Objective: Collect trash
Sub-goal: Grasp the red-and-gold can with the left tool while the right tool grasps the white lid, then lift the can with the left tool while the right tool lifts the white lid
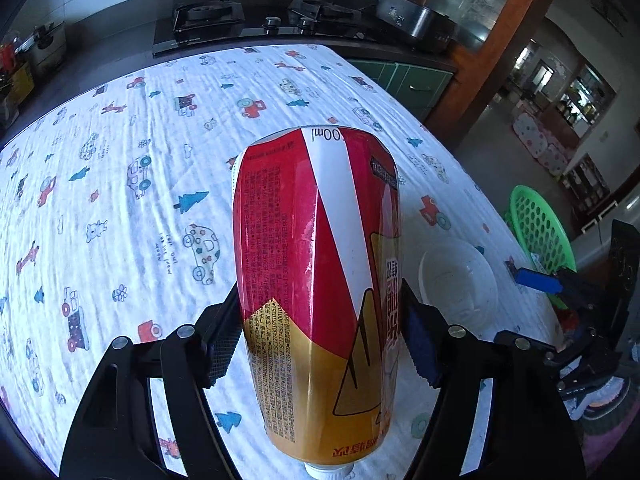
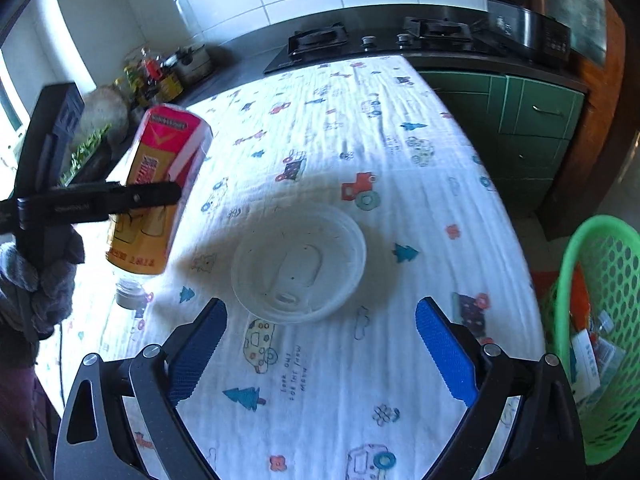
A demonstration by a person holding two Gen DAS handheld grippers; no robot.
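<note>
In the right wrist view, at the left of the frame, the left claw [image 2: 176, 194] pinches a red and gold bottle [image 2: 160, 188] cap-down, lifted clear of the desk [image 2: 400, 208], likely so it can be carried to the bin. At centre a shallow white plastic lid [image 2: 298, 262] lies flat on the patterned cloth, just ahead of the right claw [image 2: 322, 354], whose blue pads are spread wide and empty, apparently lined up to take it. At the far right stands the green basket [image 2: 600, 320], already holding wrappers.
</note>
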